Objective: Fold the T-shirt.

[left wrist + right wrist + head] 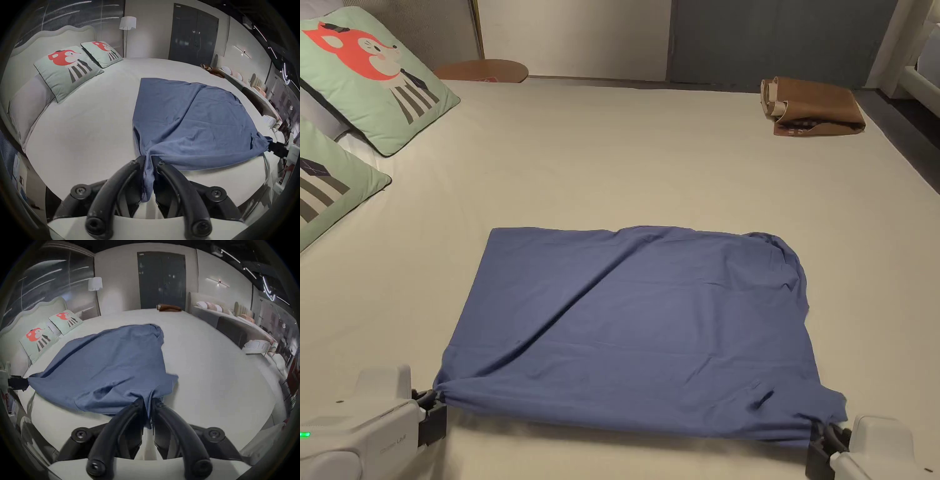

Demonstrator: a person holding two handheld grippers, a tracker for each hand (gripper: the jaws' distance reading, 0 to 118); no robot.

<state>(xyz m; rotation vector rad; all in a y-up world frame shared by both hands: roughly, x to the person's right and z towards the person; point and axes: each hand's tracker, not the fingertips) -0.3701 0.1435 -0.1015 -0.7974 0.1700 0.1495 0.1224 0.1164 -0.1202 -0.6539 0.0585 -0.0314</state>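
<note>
Blue T-shirt lies spread on the bed, in a rough rectangle, near the bed's close edge and about midway across it. Cloth creased, with one long diagonal ridge running from its near left corner toward the far middle. Far right corner bunched and rounded over. Left tongs pinch the shirt's near left corner; in the left gripper view both jaws press on a gathered tuck of blue fabric, which hangs down between them. Right tongs pinch the shirt's near right corner; in the right gripper view the jaws close on a narrow fold of cloth. The near hem is drawn taut between the two grips and lifted slightly off the bed, a shadow under it. Two green fox-print cushions sit well to the left of the shirt, at the head of the bed. A brown folded garment rests far beyond the shirt's right corner, by the bed's far edge. Dark door on the wall beyond the shirt; floor lamp left of it.
</note>
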